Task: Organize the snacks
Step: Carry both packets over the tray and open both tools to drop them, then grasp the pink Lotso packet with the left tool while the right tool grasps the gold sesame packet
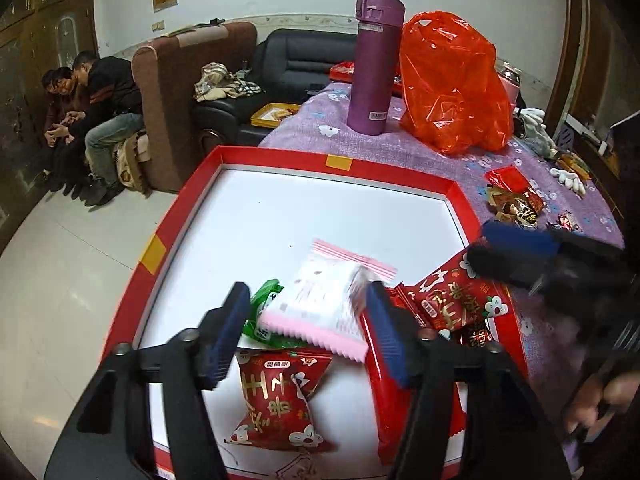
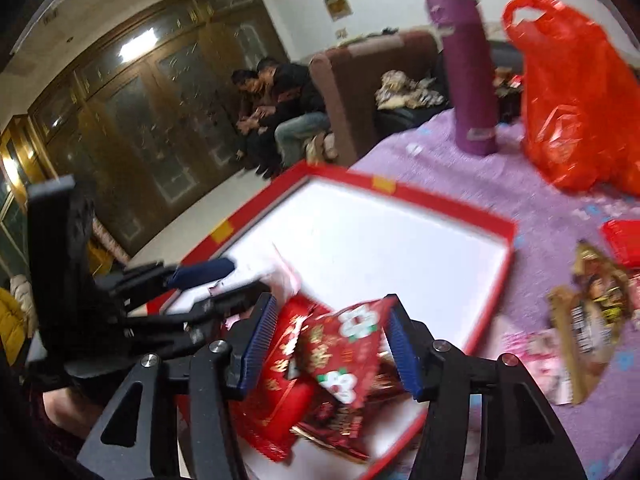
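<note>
Pink-white snack packet (image 1: pixel 320 300) is seen between the parted jaws of the left gripper (image 1: pixel 308 332), over the red tray (image 1: pixel 280 160); pads are not pressed on it. It is judged light, crinkly, slippery; best pinched at a sealed edge. Right gripper (image 2: pixel 334 344) jaws are parted around a red snack packet (image 2: pixel 344 348), contact unclear.

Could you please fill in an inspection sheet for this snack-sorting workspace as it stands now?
Surface: purple floral tablecloth.
Job's things: red-rimmed white tray holding a pink-edged white packet, a green packet and red snack packets; loose snacks lie on the cloth.
Clutter: purple flask, orange plastic bag.
Grippers: left gripper open around the white packet; right gripper open around a red packet.
Cables: nothing seen.
Surroundings: sofas, seated people.
</note>
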